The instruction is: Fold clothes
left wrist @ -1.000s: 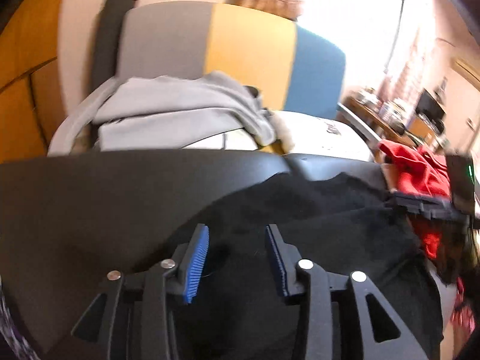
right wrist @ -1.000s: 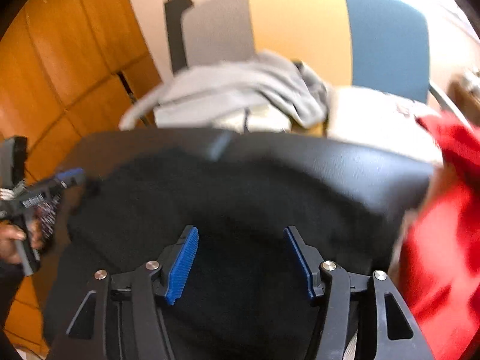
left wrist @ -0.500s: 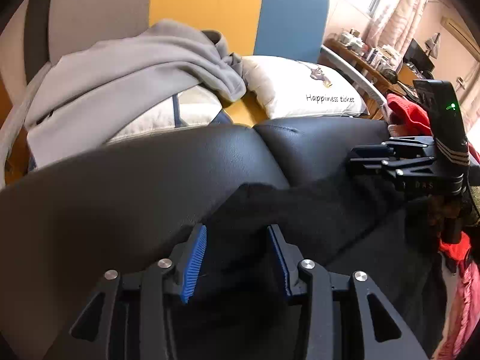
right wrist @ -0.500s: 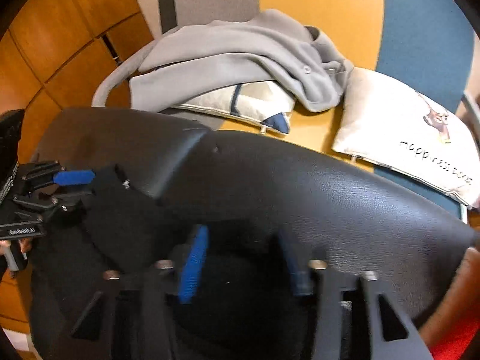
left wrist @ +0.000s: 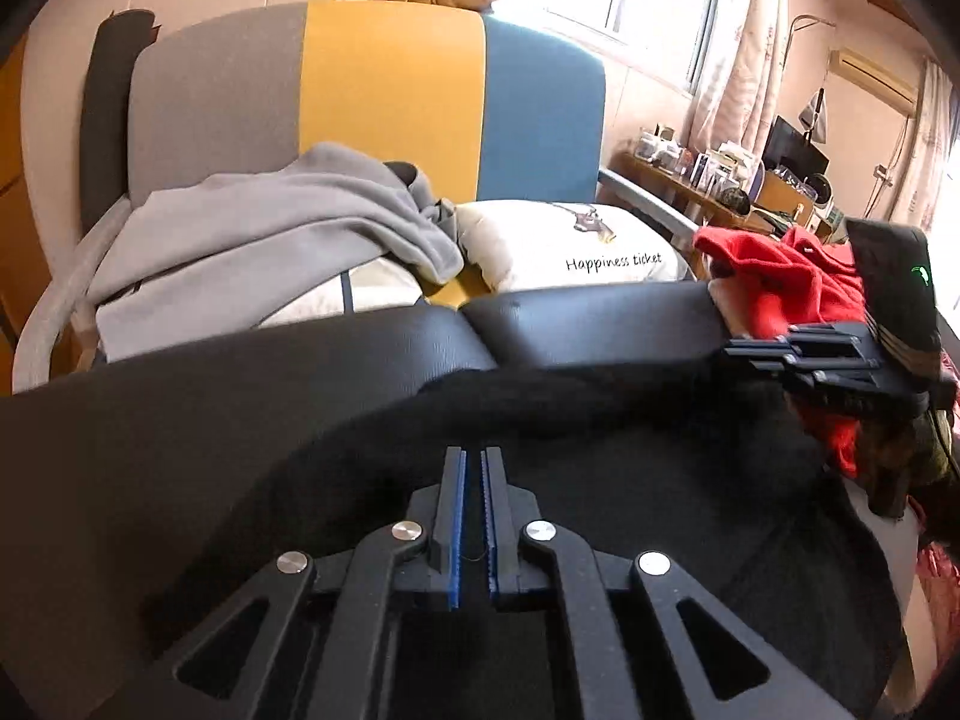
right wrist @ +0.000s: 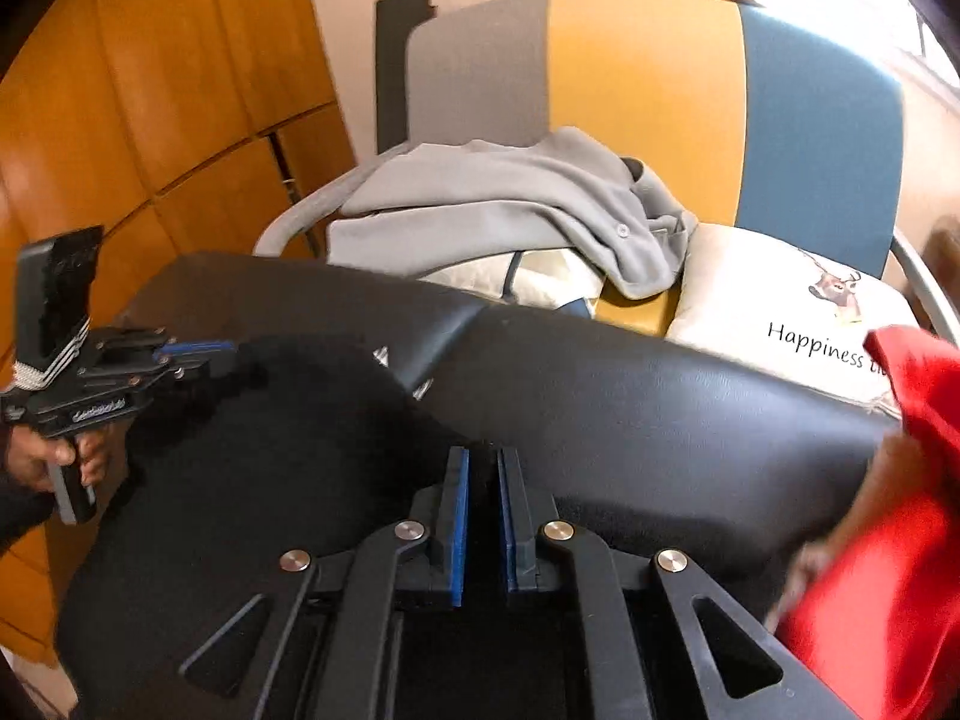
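Note:
A black garment [left wrist: 600, 480] lies spread on a black leather seat [left wrist: 240, 372]. My left gripper [left wrist: 473, 456] has its blue pads nearly together, still closing, with a fold of the black cloth between them. In the right wrist view the left gripper [right wrist: 198, 354] pinches the garment's [right wrist: 270, 450] far left edge. My right gripper [right wrist: 483, 456] is closing too, its pads narrow on black cloth. From the left wrist view the right gripper [left wrist: 738, 354] sits at the garment's right edge.
A grey hoodie [left wrist: 252, 228] and a white printed pillow [left wrist: 570, 246] lie on the grey, yellow and blue chair [left wrist: 390, 90] behind the seat. A red garment [right wrist: 888, 570] is heaped at the right. Wooden panels [right wrist: 150, 90] stand at the left. A hand [right wrist: 42, 462] holds the left gripper's handle.
Both pairs of jaws have gone from wide apart to nearly together on the black cloth. Both cameras dipped close to the seat's far edge and have drawn back.

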The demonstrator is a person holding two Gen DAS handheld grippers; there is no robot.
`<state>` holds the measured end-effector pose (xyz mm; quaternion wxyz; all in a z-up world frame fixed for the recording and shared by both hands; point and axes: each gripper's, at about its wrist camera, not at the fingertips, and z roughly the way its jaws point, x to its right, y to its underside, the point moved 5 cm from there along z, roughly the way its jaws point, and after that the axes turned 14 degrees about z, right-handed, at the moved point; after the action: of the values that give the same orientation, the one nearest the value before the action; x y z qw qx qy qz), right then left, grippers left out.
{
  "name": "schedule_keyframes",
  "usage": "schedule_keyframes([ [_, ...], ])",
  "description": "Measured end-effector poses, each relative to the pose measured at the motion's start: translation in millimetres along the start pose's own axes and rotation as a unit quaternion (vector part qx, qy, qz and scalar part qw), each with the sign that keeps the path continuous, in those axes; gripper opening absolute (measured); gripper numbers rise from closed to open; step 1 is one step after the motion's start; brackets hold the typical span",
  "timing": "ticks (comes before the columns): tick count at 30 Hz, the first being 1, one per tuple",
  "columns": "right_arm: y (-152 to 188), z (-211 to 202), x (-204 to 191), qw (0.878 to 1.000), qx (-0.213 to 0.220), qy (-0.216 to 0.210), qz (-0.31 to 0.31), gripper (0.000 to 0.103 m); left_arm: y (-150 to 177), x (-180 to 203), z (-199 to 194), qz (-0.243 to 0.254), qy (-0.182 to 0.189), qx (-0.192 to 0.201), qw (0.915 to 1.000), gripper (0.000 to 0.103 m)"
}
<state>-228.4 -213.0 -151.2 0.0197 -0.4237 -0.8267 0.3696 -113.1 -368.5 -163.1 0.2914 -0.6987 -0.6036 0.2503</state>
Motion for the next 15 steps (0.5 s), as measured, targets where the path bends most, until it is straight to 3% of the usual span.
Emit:
schedule_keyframes([
  [1, 7, -1, 0, 1.000, -0.001, 0.003, 0.003, 0.009, -1, -3, 2, -0.004, 0.001, -0.007, 1.0000, 0.024],
  [3, 12, 2, 3, 1.000, -0.006, 0.006, 0.013, 0.009, -6, -8, 10, 0.002, 0.024, -0.033, 0.9992, 0.036],
  [6, 12, 3, 6, 1.000, -0.008, 0.002, 0.027, 0.009, -15, -12, 22, 0.035, 0.045, -0.060, 0.9966, 0.064],
  [9, 13, 8, 6, 1.000, -0.013, 0.001, 0.022, 0.009, -20, -17, 38, 0.059, 0.078, -0.095, 0.9907, 0.068],
  [15, 19, 20, 13, 0.999, -0.019, -0.009, 0.034, 0.009, -30, -40, 79, -0.005, 0.155, -0.139, 0.9781, 0.066],
])
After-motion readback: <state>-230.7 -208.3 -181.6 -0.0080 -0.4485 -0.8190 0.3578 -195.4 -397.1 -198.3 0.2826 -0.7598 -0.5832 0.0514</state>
